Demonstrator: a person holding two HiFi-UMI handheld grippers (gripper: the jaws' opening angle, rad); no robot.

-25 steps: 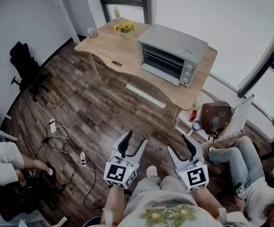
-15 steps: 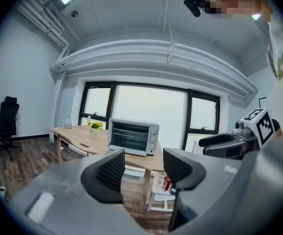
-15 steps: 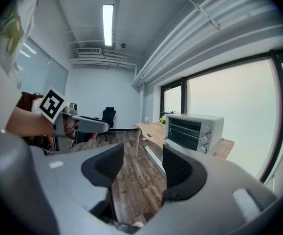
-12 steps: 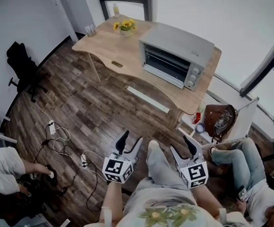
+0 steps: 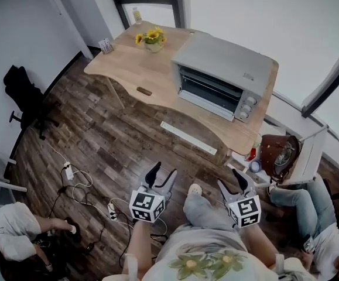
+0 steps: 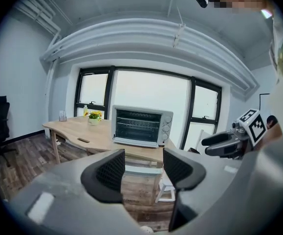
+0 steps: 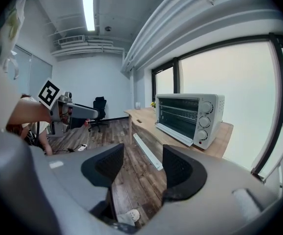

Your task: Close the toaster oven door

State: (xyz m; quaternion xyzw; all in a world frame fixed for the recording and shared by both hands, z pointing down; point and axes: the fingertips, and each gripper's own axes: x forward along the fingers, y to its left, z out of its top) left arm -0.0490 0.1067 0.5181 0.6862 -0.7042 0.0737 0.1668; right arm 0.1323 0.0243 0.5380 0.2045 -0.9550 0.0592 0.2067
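Observation:
The silver toaster oven [image 5: 222, 78] stands on the right end of a wooden table [image 5: 134, 69]. Its glass door [image 5: 207, 104] hangs open, folded down at the front, and the racks show inside. In the left gripper view the oven [image 6: 141, 126] is far ahead, beyond the open jaws. My left gripper [image 5: 161, 174] and right gripper [image 5: 230, 180] hover low over the floor, well short of the table, both open and empty. The oven [image 7: 187, 116] lies ahead and to the right in the right gripper view.
A sunflower pot [image 5: 152, 38] stands on the table's far side. A long white bar [image 5: 188, 137] hangs under the table. A brown bag [image 5: 280, 154] rests on a white chair to the right, by a seated person [image 5: 310, 209]. Cables and a power strip [image 5: 69, 171] lie on the floor at left, near a black chair [image 5: 23, 92].
The view has closed in on the table and oven. Both grippers have dropped lower in the head view and stayed open. The person's leg has stepped forward between them.

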